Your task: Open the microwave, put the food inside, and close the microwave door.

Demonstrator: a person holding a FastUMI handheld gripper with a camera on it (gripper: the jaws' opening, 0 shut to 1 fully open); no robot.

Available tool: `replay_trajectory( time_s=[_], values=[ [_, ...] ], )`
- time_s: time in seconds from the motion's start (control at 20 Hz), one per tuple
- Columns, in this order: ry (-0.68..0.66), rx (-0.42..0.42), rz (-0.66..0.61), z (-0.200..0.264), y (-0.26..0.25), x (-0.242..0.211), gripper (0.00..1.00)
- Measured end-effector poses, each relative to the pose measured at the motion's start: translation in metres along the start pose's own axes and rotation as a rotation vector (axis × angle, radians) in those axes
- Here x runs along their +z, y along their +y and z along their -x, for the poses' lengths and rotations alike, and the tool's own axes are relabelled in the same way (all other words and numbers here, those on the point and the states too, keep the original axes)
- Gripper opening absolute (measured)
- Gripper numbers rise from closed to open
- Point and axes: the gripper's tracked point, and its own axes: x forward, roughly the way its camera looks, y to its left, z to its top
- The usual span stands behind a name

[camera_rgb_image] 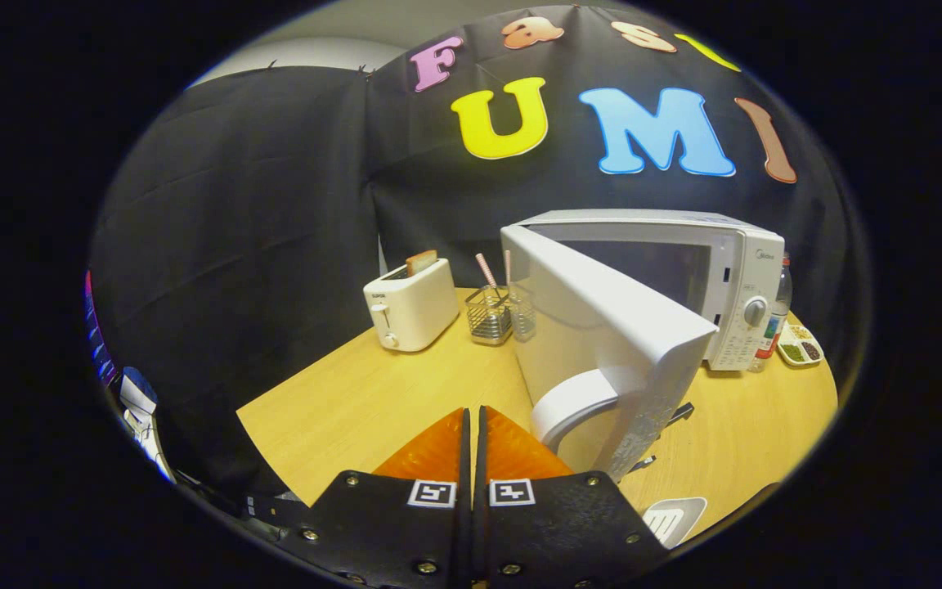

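Microwave first: the white box-shaped microwave oven (724, 278) stands on the pale wooden tabletop (373, 401), beyond your gripper (473, 429) and off to its right. Its white hinged door (602, 327) is already swung out toward you, so the free edge of the door and its curved white handle (573, 401) lie just ahead and right of your fingertips, near them but not touching. The door's long face runs from the oven's left front corner outward toward you, and the dark cavity shows behind it, next to the control panel with its round dial.

Your gripper's two fingers are pressed together with nothing between them, so you are carrying no food at this point. I judge the opening step to be largely done and the loading step to be next; that means the door stands between you and part of the cavity, and you will probably need to come around its free edge from the right side.

No food for loading can be made out for certain. A small divided tray of colourful bits (800, 345) sits beside the oven's right side, and a white slotted utensil (674, 518) lies on the table just right of your gripper. A white two-slot toaster (411, 304) and a wire holder with straws (491, 313) stand well off to the left.
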Motion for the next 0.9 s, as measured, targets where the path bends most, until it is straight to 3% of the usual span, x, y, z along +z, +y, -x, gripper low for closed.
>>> replay_trajectory(
  time_s=[0.9],
  values=[
    [-0.041, -0.205, -0.037, -0.015, -0.165, 0.044, 0.01]
  ],
)
